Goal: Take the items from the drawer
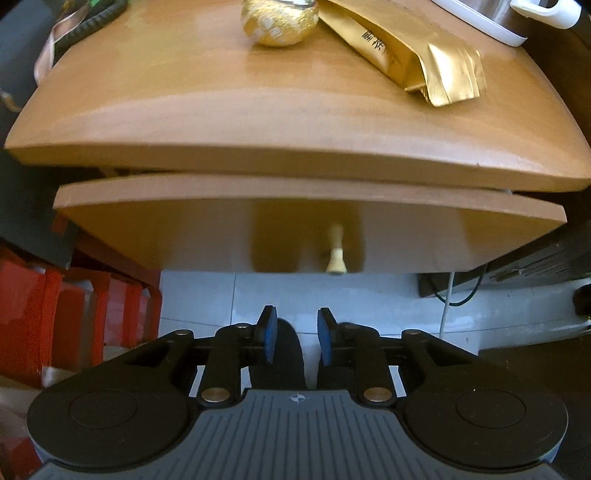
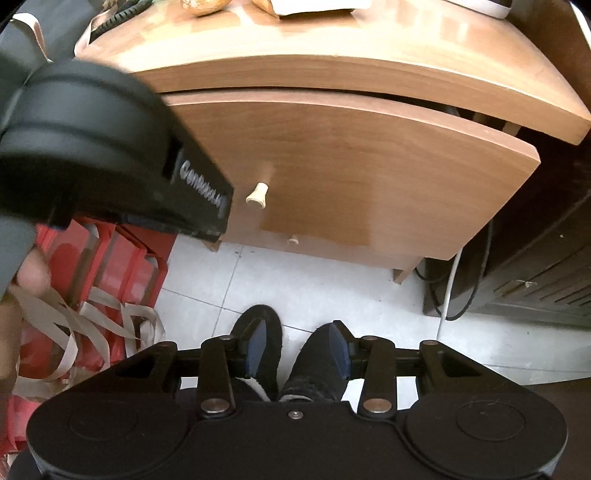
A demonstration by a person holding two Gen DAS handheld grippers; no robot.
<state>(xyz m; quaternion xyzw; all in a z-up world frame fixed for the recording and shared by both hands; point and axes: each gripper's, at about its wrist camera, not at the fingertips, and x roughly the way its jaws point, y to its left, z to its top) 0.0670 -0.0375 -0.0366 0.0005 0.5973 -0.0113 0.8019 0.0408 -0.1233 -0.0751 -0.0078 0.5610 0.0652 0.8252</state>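
Note:
The wooden nightstand's top drawer (image 1: 184, 229) stands out a little from the cabinet, leaving a narrow gap under the top; its inside is hidden. A pale knob (image 1: 335, 254) juts from the drawer front. My left gripper (image 1: 295, 334) is open and holds nothing, hanging over the tiled floor just in front of and below the knob. In the right wrist view the same drawer front (image 2: 351, 166) and knob (image 2: 256, 194) show, with the left tool's black housing (image 2: 92, 147) close to the knob's left. My right gripper (image 2: 298, 345) is open and holds nothing, farther back over the person's dark shoes (image 2: 258, 332).
On the nightstand top (image 1: 184, 92) sit a round gold jar (image 1: 279, 22), a gold foil pouch (image 1: 406, 55) and a white kettle base (image 1: 491, 22). Red bags (image 2: 110, 258) stand on the left. Cables (image 2: 450, 288) and a dark cabinet (image 2: 535, 266) are on the right. A lower knob (image 2: 293, 240) shows.

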